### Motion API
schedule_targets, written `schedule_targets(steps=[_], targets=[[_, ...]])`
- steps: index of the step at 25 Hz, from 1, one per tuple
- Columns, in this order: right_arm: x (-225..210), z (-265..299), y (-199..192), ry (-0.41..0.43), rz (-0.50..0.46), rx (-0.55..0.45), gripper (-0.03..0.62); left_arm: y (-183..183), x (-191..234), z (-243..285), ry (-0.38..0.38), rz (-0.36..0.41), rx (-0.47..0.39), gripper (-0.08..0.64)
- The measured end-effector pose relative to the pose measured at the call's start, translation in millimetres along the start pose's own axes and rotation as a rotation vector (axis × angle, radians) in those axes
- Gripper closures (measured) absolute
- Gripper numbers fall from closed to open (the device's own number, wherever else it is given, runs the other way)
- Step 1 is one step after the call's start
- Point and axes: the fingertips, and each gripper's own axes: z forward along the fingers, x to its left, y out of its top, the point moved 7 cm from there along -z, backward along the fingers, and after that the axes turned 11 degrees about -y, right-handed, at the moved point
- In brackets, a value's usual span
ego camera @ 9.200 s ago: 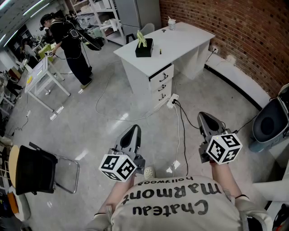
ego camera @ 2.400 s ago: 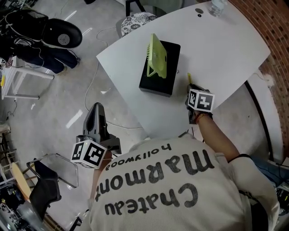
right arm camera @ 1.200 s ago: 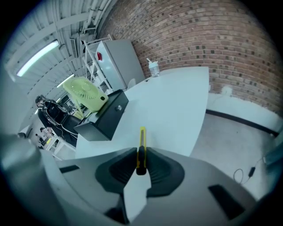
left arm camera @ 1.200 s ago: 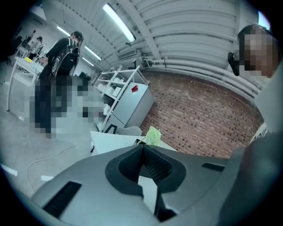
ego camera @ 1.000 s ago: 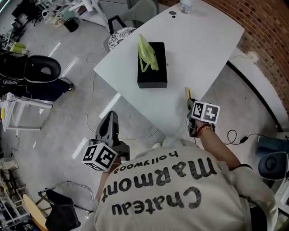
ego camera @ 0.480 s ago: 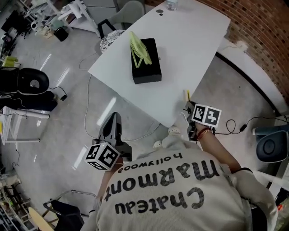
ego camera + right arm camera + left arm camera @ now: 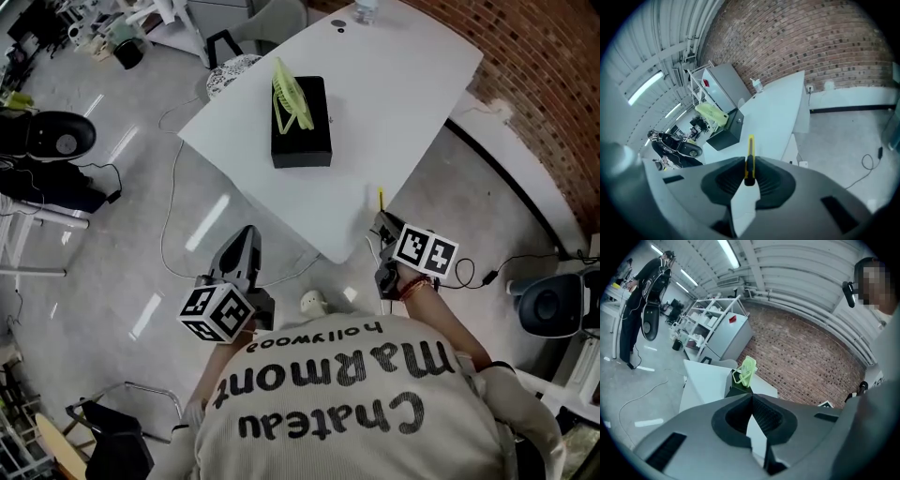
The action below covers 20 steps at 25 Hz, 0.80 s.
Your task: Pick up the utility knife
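The utility knife is slim and yellow, with a dark end. My right gripper is shut on it, and its tip juts out past the jaws. In the head view the knife pokes out of the right gripper just off the near corner of the white table, in the air above the floor. My left gripper hangs over the floor left of that corner. Its jaws meet with nothing between them.
A black box carrying a light green fan stands on the table, and a bottle is at the table's far end. A brick wall runs along the right. Cables lie on the floor, with a dark bin at the right and a person far off.
My right gripper has come back off the table's near corner and risen a little, with the knife still in it. The left gripper has shifted slightly over the floor.
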Motion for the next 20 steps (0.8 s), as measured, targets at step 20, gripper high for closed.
schedule_targets(steps=[20], targets=[[0,-82,67,0.329,0.007,-0.162,0.528,8,-116,10,0.004,0.108,-0.177,0.560]])
